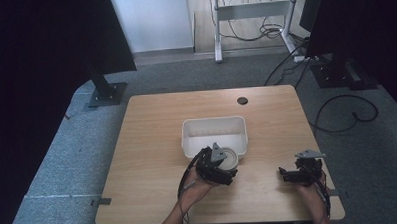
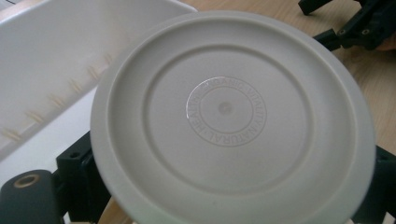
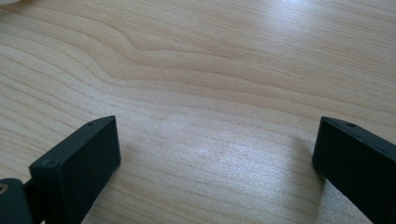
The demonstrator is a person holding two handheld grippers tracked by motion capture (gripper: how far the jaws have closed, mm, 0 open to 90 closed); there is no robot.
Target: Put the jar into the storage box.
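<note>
Left gripper (image 1: pixel 223 166) clamps a round grey lid (image 2: pixel 233 116) at the near edge of the white tub (image 1: pixel 214 125); its close view alone shows embossed lettering, jaws mostly hidden. Right gripper (image 3: pixel 215 158) hangs spread over bare table (image 3: pixel 210 56).

— What was the lid (image 2: pixel 233 121) made of?
— Smooth matt plastic, off-white, with raised lettering. The tub (image 1: pixel 214 129) looked like glossy white plastic.
— And the counter (image 3: pixel 210 70)?
— Pale wood grain with a soft sheen; the fingers (image 3: pixel 77 168) were matt black plastic.

Light wooden table (image 1: pixel 152 143) carries a white bin (image 1: pixel 214 125), seemingly resting flat.
</note>
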